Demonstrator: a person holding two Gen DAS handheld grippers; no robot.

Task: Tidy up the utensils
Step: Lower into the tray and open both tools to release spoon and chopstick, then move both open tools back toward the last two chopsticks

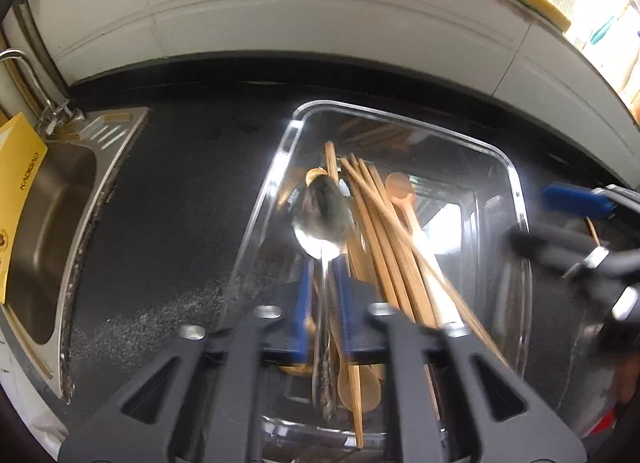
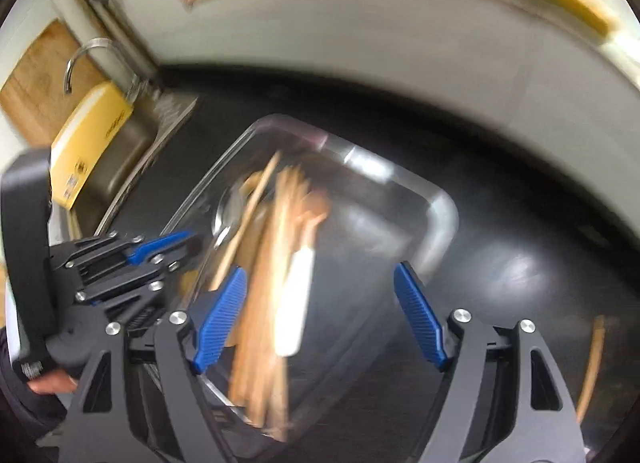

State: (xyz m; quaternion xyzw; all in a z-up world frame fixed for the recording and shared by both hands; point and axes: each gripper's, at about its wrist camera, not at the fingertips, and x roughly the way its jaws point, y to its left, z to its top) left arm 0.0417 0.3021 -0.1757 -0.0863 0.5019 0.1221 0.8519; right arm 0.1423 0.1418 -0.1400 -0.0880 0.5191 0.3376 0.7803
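A stainless steel sink (image 1: 60,199) sits left in the speckled black table (image 1: 176,199). The left hand-held gripper (image 1: 323,287) pinches a shiny metal spoon (image 1: 322,215) over the clear glass dish (image 1: 516,199) of wooden chopsticks (image 1: 384,235). The right hand-held gripper (image 2: 320,315), ribbed blue pads (image 2: 420,315) spread, hangs above it.

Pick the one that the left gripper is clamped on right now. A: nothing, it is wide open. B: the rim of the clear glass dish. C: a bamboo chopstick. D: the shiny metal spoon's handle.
D: in the left wrist view the left gripper has its blue pads closed on the thin handle of the shiny metal spoon, whose bowl points away over the clear glass dish of wooden chopsticks.
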